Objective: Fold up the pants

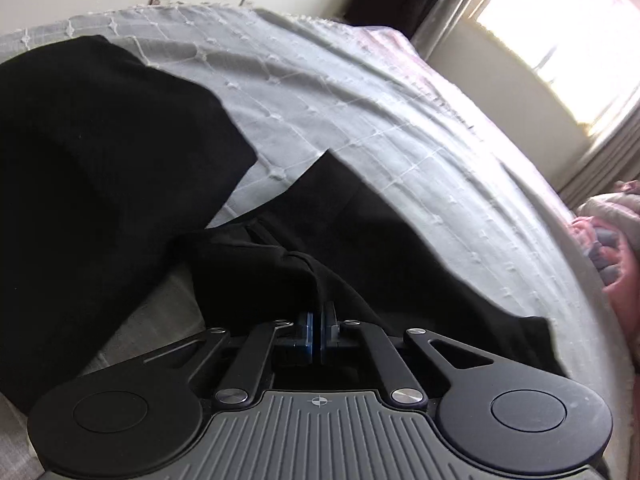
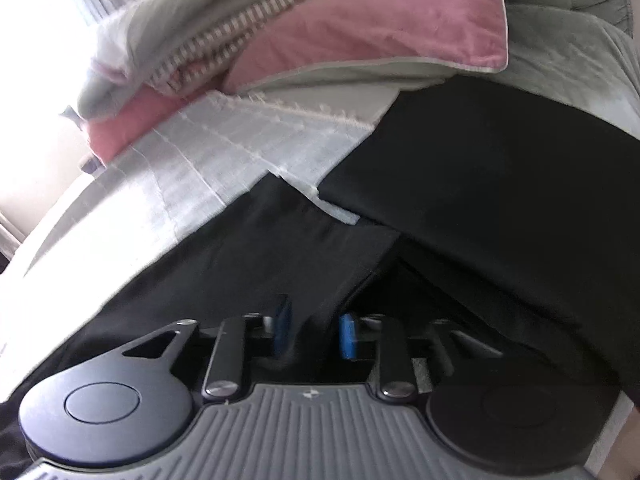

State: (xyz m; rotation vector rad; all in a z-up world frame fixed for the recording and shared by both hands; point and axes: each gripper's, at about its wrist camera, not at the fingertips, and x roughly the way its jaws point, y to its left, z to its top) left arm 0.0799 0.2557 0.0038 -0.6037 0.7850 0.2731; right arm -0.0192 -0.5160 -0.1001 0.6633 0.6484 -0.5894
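Black pants (image 1: 100, 152) lie spread on a pale grey bedspread (image 1: 360, 112). In the left wrist view my left gripper (image 1: 319, 320) is shut on a bunched fold of the pants, with the blue pads pressed together on the cloth. In the right wrist view the pants (image 2: 500, 208) cover the right and lower part of the view. My right gripper (image 2: 314, 330) has its blue pads apart, with a fold of black cloth running down between them. The pads are not pressed on the cloth.
Pink and grey pillows and folded bedding (image 2: 360, 28) are piled at the head of the bed. A bright window with curtains (image 1: 560, 40) is at the right. A pink and grey bundle (image 1: 612, 232) lies at the bed's right edge.
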